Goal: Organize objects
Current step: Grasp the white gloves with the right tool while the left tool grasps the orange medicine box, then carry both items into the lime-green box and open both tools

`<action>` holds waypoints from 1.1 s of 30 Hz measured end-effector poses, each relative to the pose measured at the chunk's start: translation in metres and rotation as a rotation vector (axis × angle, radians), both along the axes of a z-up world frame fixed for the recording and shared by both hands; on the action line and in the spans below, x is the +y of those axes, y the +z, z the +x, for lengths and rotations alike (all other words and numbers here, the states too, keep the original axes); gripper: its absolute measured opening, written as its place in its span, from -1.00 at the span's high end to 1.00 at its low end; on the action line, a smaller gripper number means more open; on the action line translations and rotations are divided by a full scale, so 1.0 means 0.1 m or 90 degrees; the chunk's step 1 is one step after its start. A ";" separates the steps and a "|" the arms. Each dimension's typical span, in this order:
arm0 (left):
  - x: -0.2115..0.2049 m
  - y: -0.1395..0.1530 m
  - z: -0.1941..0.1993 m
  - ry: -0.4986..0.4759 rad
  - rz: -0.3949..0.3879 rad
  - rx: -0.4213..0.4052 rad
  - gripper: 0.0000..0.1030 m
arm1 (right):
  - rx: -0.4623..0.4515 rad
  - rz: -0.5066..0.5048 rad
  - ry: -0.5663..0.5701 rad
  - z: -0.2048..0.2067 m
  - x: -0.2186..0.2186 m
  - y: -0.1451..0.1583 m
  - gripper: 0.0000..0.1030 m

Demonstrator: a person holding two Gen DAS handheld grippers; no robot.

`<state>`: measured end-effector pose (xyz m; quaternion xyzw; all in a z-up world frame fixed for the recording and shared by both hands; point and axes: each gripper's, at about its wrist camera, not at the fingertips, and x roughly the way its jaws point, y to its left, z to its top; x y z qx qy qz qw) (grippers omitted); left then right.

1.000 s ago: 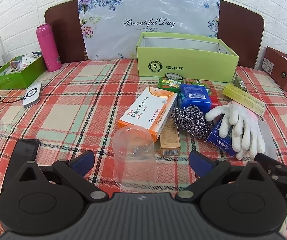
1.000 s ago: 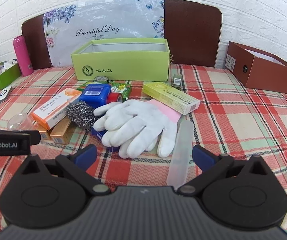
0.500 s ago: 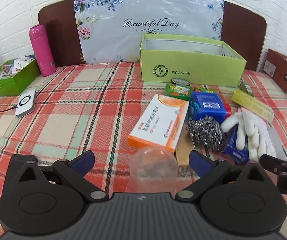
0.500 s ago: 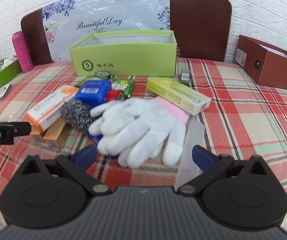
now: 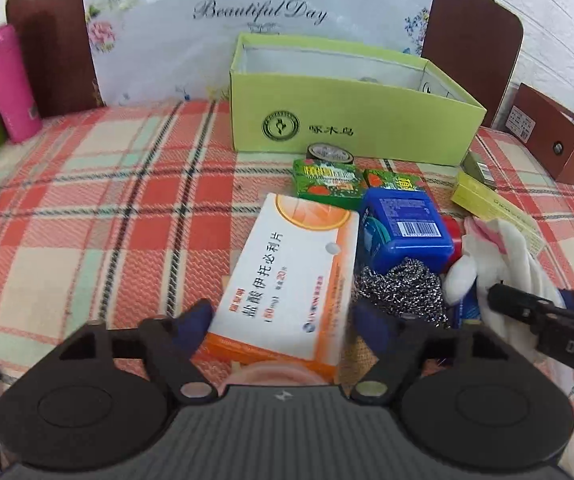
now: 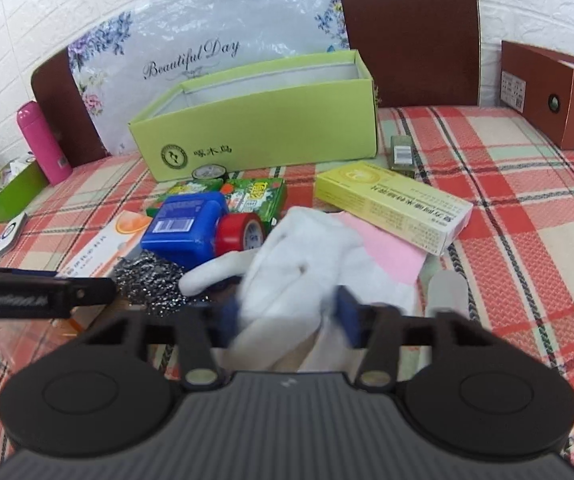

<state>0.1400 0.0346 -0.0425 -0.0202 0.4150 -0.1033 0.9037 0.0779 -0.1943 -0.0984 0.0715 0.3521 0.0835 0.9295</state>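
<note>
Clutter heaped at centre frame on the plaid tablecloth (image 5: 107, 216), just before the open green box (image 5: 351, 120), likely its destination. Left gripper (image 5: 283, 322), lower centre of its view: jaws half-wide and closing, the orange-and-white medicine box (image 5: 287, 276) between them, pads not plainly pressing. Right gripper (image 6: 287, 318): jaws narrow and closing, bunching the white gloves (image 6: 299, 264) for a lift. Steel wool scourer (image 5: 401, 288), blue container (image 5: 403, 228), red tape roll (image 6: 241, 232), yellow carton (image 6: 395, 206): all unsorted.
</note>
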 end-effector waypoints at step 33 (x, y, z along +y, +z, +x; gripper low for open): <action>-0.16 0.04 -0.32 -0.050 0.014 0.019 -0.37 | 0.041 0.029 0.027 -0.73 -0.39 0.10 0.15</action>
